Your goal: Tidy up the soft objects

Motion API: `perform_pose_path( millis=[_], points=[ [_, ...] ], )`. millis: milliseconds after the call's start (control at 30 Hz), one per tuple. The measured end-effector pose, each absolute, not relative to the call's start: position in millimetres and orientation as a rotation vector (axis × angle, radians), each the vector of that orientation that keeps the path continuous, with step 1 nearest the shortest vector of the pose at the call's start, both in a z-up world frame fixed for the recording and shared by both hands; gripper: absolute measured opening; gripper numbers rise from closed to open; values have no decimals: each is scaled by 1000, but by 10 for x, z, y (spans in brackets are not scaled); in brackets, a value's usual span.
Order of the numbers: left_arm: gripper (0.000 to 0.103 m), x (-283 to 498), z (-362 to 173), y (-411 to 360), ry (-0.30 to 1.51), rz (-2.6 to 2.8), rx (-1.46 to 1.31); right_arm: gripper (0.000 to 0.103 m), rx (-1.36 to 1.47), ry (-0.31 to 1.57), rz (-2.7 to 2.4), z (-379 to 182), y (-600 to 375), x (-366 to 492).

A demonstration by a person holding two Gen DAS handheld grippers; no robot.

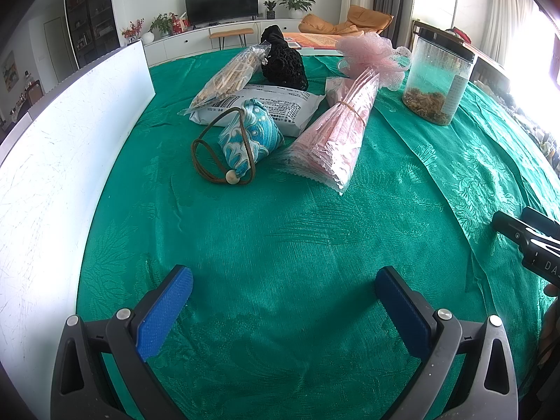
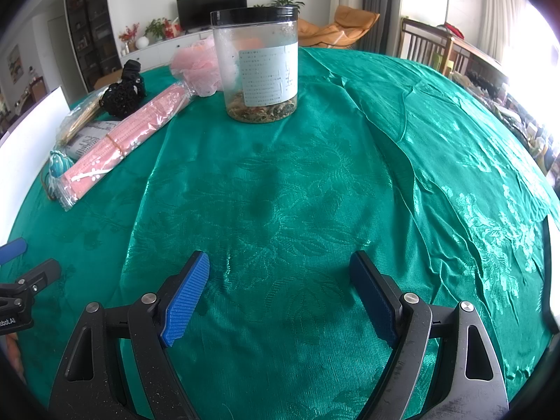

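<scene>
On the green tablecloth (image 1: 280,231) lies a cluster of soft things: a blue patterned pouch (image 1: 250,136) with a brown cord and bead, a bound stack of pink packets (image 1: 336,133), a grey printed mailer bag (image 1: 280,105), a bag of sticks (image 1: 231,77), a black mesh bundle (image 1: 283,61) and a pink bath pouf (image 1: 374,56). My left gripper (image 1: 283,301) hovers open near the front, well short of the pouch. My right gripper (image 2: 280,290) is open over bare cloth, with the pink packets (image 2: 119,140) and pouf (image 2: 196,66) far to its upper left.
A clear jar with a black lid (image 2: 257,66), dried bits at its bottom, stands on the cloth at the right of the cluster. A white board (image 1: 52,161) lines the table's left edge. The cloth is wrinkled at the right. Chairs and a TV stand beyond.
</scene>
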State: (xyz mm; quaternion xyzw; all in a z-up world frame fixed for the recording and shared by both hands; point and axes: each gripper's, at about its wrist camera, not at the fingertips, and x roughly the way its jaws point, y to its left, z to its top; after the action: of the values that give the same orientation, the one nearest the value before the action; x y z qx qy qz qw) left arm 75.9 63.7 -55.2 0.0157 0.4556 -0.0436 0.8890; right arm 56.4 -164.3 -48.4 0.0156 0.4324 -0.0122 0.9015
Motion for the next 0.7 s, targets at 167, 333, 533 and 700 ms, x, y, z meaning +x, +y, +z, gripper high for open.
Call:
perform_pose_path(
  millis=[167,333,533,700],
  points=[
    [103,759,-551,637,947,-91,33,84,32,894,-25,-484,-1642,565],
    [103,760,-552,638,947,-91,33,84,32,894,-25,-485,-1641,564],
    [103,761,-553,639,947,-91,33,84,32,894,-26,-486,-1641,565],
    [103,725,-538,654,957,-102,52,84,33,894,-25,-487,-1641,564]
  ],
)
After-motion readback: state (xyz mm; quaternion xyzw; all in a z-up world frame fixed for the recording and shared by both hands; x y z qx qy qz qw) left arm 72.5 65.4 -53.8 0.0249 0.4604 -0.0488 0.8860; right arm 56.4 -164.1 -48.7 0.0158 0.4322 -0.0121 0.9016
